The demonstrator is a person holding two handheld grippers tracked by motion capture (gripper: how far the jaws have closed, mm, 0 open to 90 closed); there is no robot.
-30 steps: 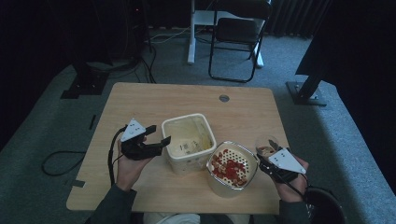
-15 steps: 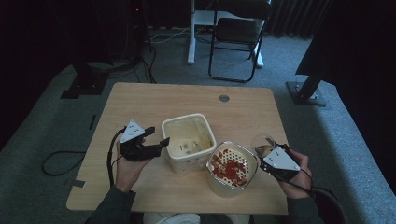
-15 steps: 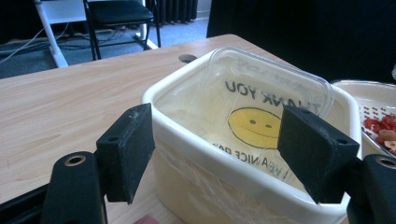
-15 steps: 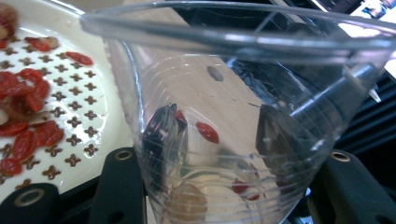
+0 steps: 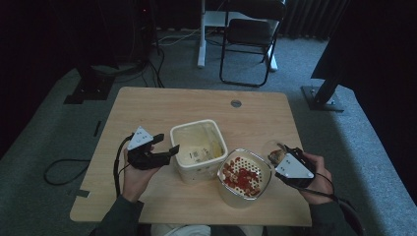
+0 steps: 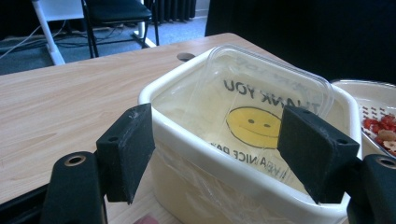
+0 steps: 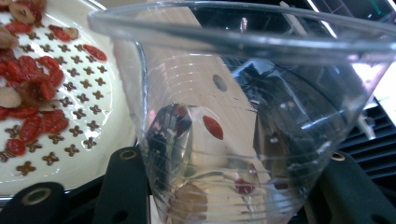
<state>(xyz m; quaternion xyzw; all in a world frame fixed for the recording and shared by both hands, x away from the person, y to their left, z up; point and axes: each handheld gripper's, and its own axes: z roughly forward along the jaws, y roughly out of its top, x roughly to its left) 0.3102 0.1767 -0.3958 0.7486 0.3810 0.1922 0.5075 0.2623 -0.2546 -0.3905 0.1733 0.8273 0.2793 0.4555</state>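
My right gripper (image 5: pixel 279 156) is shut on a clear plastic cup (image 7: pixel 243 116), tilted beside the bowl and holding a few red berries and pale pieces. Its jaws have just been closing on the cup. To its left, a cream perforated bowl (image 5: pixel 244 178) of red berries (image 7: pixel 28 121) stands near the table's front edge. My left gripper (image 5: pixel 167 144) stands open, its black pads (image 6: pixel 126 158) just in front of the near wall of a square cream tub (image 5: pixel 199 147). A clear smiley-face container (image 6: pixel 261 98) lies tilted inside that tub (image 6: pixel 196 154).
The wooden table (image 5: pixel 147 113) has a round cable grommet (image 5: pixel 236 103) at its far middle. A folding chair (image 5: pixel 248 44) and a white desk leg stand on the carpet beyond. Cables trail at the left, and a dark stand base (image 5: pixel 322 98) sits at the right.
The right hand has shifted and turned slightly with the cup beside the bowl. The left gripper, the tub and the bowl have stayed where they were.
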